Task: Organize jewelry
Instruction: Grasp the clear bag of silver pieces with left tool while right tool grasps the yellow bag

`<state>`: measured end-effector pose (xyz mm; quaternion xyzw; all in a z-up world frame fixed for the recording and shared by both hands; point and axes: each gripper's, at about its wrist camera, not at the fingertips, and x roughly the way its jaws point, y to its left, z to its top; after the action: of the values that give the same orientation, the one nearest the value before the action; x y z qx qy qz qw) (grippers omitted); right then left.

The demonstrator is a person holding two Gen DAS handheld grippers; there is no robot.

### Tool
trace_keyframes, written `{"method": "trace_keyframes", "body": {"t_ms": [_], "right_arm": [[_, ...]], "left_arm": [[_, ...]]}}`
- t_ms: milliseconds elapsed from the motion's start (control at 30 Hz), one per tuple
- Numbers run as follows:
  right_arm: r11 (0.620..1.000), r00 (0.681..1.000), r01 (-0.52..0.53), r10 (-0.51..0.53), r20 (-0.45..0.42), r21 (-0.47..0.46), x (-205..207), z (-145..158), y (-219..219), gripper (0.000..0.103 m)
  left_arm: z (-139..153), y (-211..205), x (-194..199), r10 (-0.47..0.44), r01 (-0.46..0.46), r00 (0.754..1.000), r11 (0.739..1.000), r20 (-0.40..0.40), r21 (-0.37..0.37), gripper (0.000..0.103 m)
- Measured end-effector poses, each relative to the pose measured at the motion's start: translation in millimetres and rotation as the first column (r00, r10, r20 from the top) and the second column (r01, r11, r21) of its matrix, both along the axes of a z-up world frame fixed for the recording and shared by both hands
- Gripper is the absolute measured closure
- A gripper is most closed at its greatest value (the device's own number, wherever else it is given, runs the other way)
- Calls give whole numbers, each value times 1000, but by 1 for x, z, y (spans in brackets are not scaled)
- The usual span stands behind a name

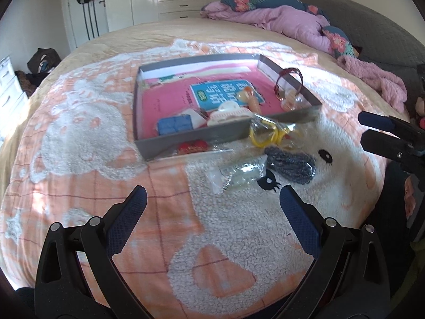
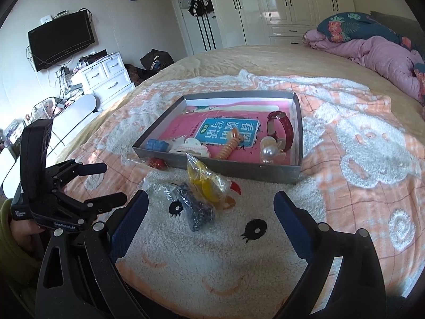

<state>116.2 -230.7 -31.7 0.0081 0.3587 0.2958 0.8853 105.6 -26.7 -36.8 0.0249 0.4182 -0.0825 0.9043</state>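
With both the left hand-held gripper [image 1: 212, 202] and the right hand-held gripper [image 2: 211, 207] spread wide and empty, the light, slippery bagged jewelry [image 2: 205, 183] lies on the bed just before the gray tray [image 2: 217, 166], probably best pinched by its crinkly plastic top.

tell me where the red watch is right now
The red watch stands on its edge inside the grey tray, against the tray's right wall in the right wrist view, just behind the pearl hair clip.
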Motion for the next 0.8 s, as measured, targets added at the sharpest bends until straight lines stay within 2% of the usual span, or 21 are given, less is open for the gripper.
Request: {"method": "trace_keyframes", "body": {"t_ms": [333, 500, 567, 667, 800], "right_arm": [[999, 993, 4, 0, -122, 33, 36, -30, 5, 9], [999, 985, -38, 40, -169, 20, 60, -46, 18, 28], [998, 982, -59, 60, -181, 10, 67, -51, 24, 41], [994, 973, -105, 108, -202, 23, 76, -58, 33, 54], [986, 966, -166, 167, -197, 21, 81, -59, 45, 68]], "left_arm": [[-25, -10, 18, -33, 32, 999, 999, -43, -22, 9], [-31, -15, 31, -35, 34, 998, 999, -50, -31, 9], [-33, -15, 34, -34, 32, 998, 999, -55, -35, 9], [-38, -13, 38, -33, 30, 997, 999, -67, -44, 9], [-41, -13, 42, -33, 29, 997, 998, -73, -50, 9]]}}
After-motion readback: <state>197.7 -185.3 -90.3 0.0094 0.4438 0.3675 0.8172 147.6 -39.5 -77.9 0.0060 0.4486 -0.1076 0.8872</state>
